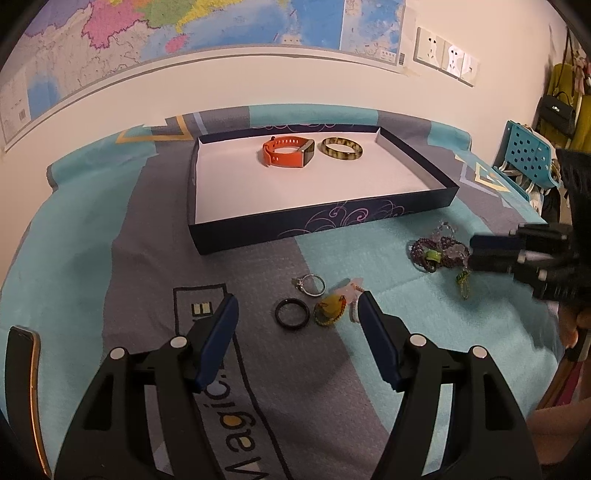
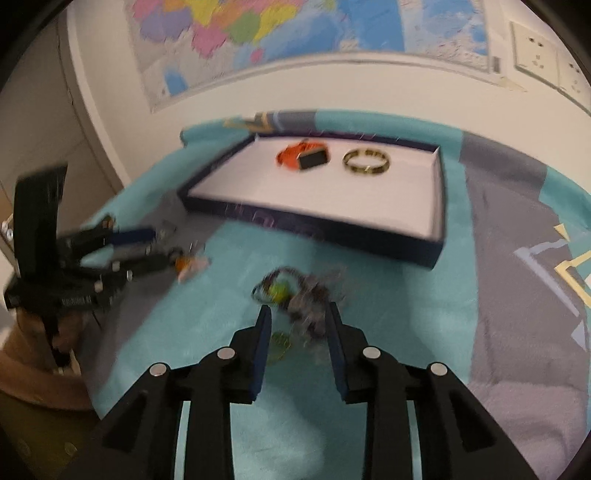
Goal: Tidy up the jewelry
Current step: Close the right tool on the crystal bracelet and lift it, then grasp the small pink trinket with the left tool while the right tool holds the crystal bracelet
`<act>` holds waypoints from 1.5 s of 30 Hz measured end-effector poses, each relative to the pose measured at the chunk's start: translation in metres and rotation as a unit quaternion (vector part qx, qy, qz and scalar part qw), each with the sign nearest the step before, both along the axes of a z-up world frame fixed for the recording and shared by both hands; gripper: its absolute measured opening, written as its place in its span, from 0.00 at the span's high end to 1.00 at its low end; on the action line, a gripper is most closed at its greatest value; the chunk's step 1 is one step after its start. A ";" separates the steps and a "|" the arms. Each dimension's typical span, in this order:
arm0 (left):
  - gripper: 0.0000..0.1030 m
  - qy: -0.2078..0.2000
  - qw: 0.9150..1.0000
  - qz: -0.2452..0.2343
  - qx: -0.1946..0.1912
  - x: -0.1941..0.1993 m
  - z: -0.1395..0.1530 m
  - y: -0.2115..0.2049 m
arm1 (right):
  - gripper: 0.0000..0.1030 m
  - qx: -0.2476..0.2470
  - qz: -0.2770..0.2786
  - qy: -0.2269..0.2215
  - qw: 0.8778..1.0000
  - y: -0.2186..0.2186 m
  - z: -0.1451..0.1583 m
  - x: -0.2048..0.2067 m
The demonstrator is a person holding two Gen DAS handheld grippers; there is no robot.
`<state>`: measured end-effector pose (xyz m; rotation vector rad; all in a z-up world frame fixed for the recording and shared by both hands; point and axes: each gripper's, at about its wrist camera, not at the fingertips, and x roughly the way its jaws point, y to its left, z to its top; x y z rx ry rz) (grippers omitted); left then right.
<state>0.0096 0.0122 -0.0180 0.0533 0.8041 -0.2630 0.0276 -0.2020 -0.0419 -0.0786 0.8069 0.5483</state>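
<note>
A navy tray with a white floor holds an orange watch and a mottled bangle. On the cloth in front of it lie a silver ring, a black ring and a yellow pendant. My left gripper stands open just short of these, with nothing between its fingers. A tangle of bead bracelets lies at the tips of my right gripper. Its jaws are narrowly apart with the beads partly between them. That view is blurred.
A teal and grey cloth covers the table up to the wall, which has a map and sockets. A teal perforated rack and hanging bags stand at the right edge. A brown sleeve shows beside the left gripper.
</note>
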 end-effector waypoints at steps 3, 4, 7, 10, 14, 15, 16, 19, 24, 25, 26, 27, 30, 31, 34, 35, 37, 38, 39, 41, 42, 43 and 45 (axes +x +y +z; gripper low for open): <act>0.36 0.002 1.000 -0.001 -0.002 0.000 -0.001 -0.002 | 0.80 -0.034 -0.005 -0.005 0.999 0.009 -0.008 0.000; 0.36 0.002 1.000 -0.001 -0.002 0.000 -0.001 -0.002 | 0.82 -0.035 -0.008 -0.002 0.999 0.009 -0.010 0.002; 0.35 0.003 1.000 -0.001 -0.002 -0.001 -0.001 -0.002 | 0.87 -0.037 -0.013 -0.005 0.999 0.007 -0.011 0.003; 0.35 0.004 1.000 0.001 -0.004 -0.002 -0.001 -0.001 | 0.93 -0.006 -0.017 -0.007 1.000 -0.002 -0.002 0.004; 0.35 0.004 1.000 0.001 -0.006 -0.001 -0.002 -0.001 | 0.93 0.059 -0.032 -0.019 0.998 -0.024 0.024 0.007; 0.35 0.004 1.000 0.000 -0.006 -0.001 -0.002 -0.001 | 0.93 0.074 -0.034 -0.020 0.996 -0.029 0.029 0.009; 0.35 0.004 1.000 -0.001 -0.006 -0.001 -0.002 -0.001 | 0.93 0.085 -0.037 -0.024 0.995 -0.033 0.035 0.009; 0.35 0.004 1.000 -0.003 -0.007 -0.002 -0.001 0.000 | 0.93 0.099 -0.044 -0.036 0.993 -0.040 0.046 0.010; 0.40 0.006 1.000 -0.023 -0.001 -0.008 -0.003 -0.004 | 0.93 0.122 -0.048 -0.050 0.990 -0.047 0.059 0.008; 0.44 0.007 1.000 -0.027 -0.001 -0.009 -0.004 -0.006 | 0.93 0.124 -0.048 -0.051 0.990 -0.047 0.059 0.008; 0.46 0.008 0.999 -0.034 0.000 -0.010 -0.005 -0.008 | 0.93 0.123 -0.048 -0.051 0.990 -0.046 0.058 0.008; 0.49 0.008 0.999 -0.039 0.001 -0.012 -0.005 -0.009 | 0.93 0.123 -0.048 -0.050 0.990 -0.046 0.058 0.008; 0.52 0.010 0.999 -0.049 -0.005 -0.012 -0.004 -0.012 | 0.93 0.125 -0.045 -0.042 0.990 -0.045 0.054 0.007; 0.54 0.011 0.999 -0.052 -0.009 -0.012 -0.004 -0.012 | 0.93 0.124 -0.043 -0.039 0.991 -0.044 0.052 0.007; 0.59 0.008 0.998 -0.064 -0.014 -0.013 -0.002 -0.017 | 0.93 0.121 -0.038 -0.034 0.991 -0.039 0.048 0.007; 0.61 0.008 0.997 -0.073 -0.016 -0.014 -0.001 -0.021 | 0.93 0.123 -0.037 -0.032 0.991 -0.038 0.047 0.007; 0.65 0.009 0.996 -0.083 -0.019 -0.014 -0.001 -0.027 | 0.93 0.123 -0.036 -0.028 0.991 -0.036 0.043 0.007; 0.67 0.009 0.996 -0.088 -0.020 -0.013 -0.002 -0.029 | 0.93 0.124 -0.036 -0.026 0.991 -0.036 0.042 0.007; 0.69 0.010 0.996 -0.091 -0.020 -0.012 -0.002 -0.032 | 0.93 0.125 -0.036 -0.024 0.991 -0.036 0.041 0.008; 0.70 0.009 0.995 -0.096 -0.017 -0.009 -0.003 -0.038 | 0.93 0.124 -0.033 -0.022 0.992 -0.034 0.039 0.008; 0.70 0.012 0.995 -0.094 -0.014 -0.006 -0.004 -0.040 | 0.93 0.124 -0.032 -0.021 0.992 -0.034 0.039 0.008; 0.70 0.014 0.996 -0.092 -0.013 -0.004 -0.005 -0.041 | 0.93 0.124 -0.030 -0.020 0.992 -0.033 0.038 0.009; 0.74 0.019 0.996 -0.089 -0.008 0.001 -0.008 -0.043 | 0.93 0.123 -0.029 -0.019 0.992 -0.033 0.037 0.009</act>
